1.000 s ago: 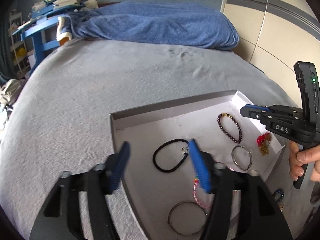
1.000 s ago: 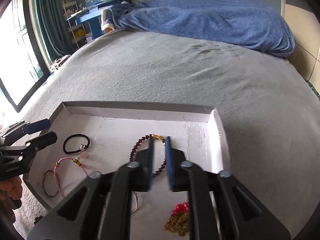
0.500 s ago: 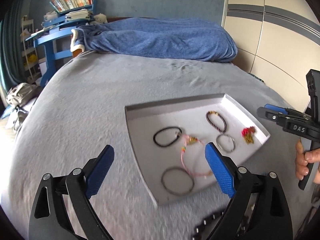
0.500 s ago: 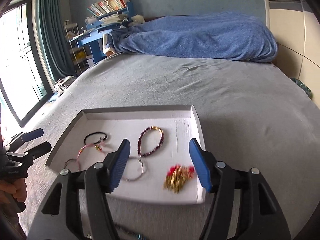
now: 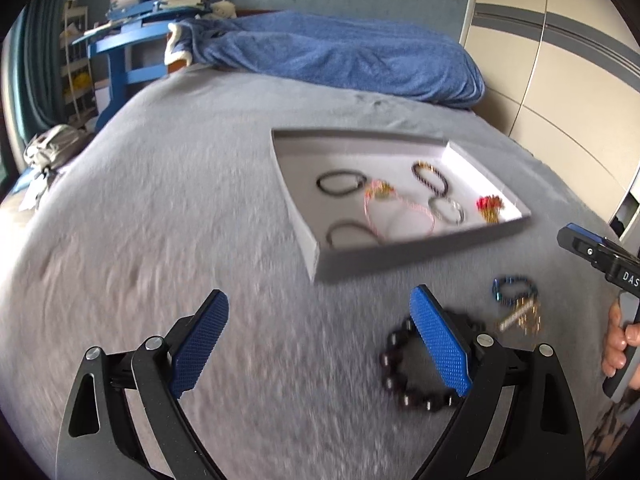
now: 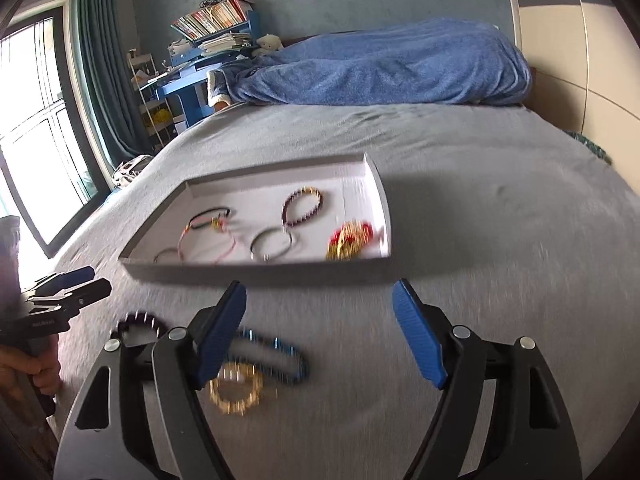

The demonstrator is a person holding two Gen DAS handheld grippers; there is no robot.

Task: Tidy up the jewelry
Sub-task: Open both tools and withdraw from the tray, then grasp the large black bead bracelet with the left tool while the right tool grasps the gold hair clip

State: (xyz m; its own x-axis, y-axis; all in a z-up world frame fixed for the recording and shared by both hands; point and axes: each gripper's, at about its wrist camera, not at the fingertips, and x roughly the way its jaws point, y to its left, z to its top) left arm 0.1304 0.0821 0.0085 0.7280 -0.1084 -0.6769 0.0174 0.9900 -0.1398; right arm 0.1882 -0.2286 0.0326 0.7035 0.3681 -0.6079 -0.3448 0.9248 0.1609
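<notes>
A shallow white tray [image 5: 420, 258] [image 6: 256, 270] lies on the grey bed and holds several bracelets, among them a black band [image 5: 340, 183], a pink cord [image 5: 394, 216] and a red and gold piece [image 6: 352, 238]. On the bedspread in front of the tray lie a black bead bracelet [image 5: 404, 380] [image 6: 138, 322], a blue bead bracelet [image 5: 514, 288] [image 6: 276, 356] and a gold bracelet [image 5: 520, 318] [image 6: 236, 390]. My left gripper [image 5: 320, 344] is open and empty, just left of the black beads. My right gripper [image 6: 320, 332] is open and empty, just right of the blue and gold bracelets.
A blue blanket [image 5: 340, 56] is heaped at the far end of the bed. A blue desk with books [image 5: 148, 20] stands at the back left. A cream wardrobe [image 5: 560, 80] runs along the right. A window and curtain [image 6: 60, 100] are on the left.
Both grippers have drawn back from over the tray toward the near side of the bed. The right gripper has opened wide. Three loose bracelets in front of the tray have come into view.
</notes>
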